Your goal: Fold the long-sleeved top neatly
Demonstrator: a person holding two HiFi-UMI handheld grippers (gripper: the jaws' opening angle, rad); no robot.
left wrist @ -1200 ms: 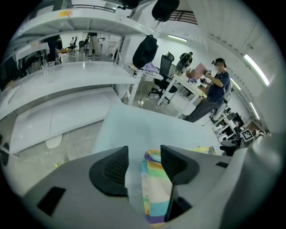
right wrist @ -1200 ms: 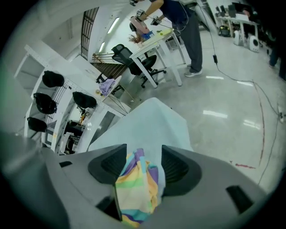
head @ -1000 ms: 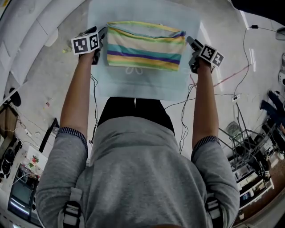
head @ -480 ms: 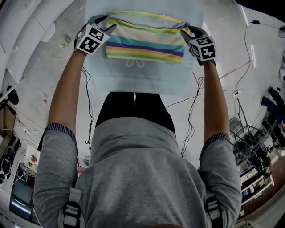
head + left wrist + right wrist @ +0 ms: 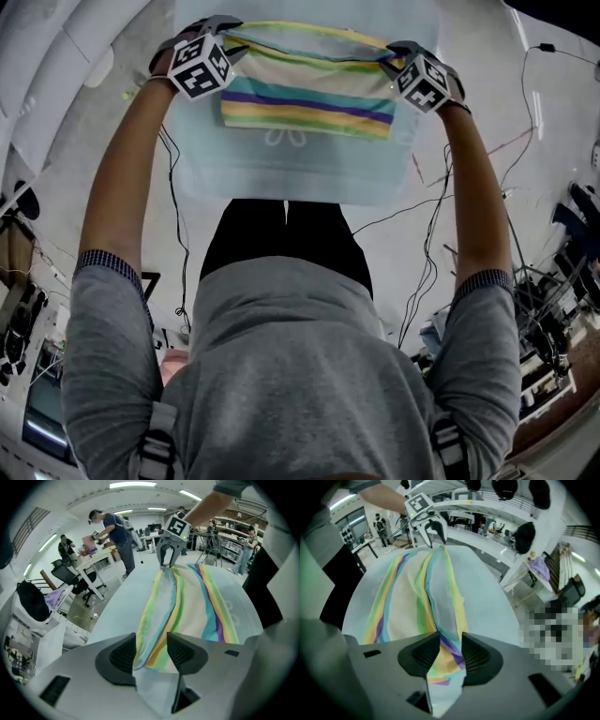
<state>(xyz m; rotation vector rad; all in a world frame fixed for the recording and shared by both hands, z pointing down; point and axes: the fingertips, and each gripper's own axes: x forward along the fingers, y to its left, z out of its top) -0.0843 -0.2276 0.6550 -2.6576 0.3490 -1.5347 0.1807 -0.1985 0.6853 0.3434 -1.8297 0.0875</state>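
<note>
The striped long-sleeved top point(image 5: 309, 89) lies folded into a rectangle on the light blue table cover point(image 5: 281, 173). My left gripper point(image 5: 234, 39) is at the top's far left corner. Its jaws are closing with the layered edge point(image 5: 154, 620) loose between the pads. My right gripper point(image 5: 386, 58) is at the far right corner. Its jaws are closing too, and the bunched striped cloth point(image 5: 445, 651) fills the gap between the pads. Each gripper view looks along the far edge to the other gripper: the right gripper point(image 5: 168, 562) and the left gripper point(image 5: 432, 536).
The table's near edge is against the person's body. Cables point(image 5: 427, 216) trail over the floor on the right, next to cluttered racks point(image 5: 553, 309). White cushions point(image 5: 56, 84) lie on the left. People work at desks point(image 5: 112, 531) beyond the table.
Both hands moved from the top's sides up to its far corners and rolled. The jaws now straddle the far edge, and the right jaws have narrowed onto the cloth.
</note>
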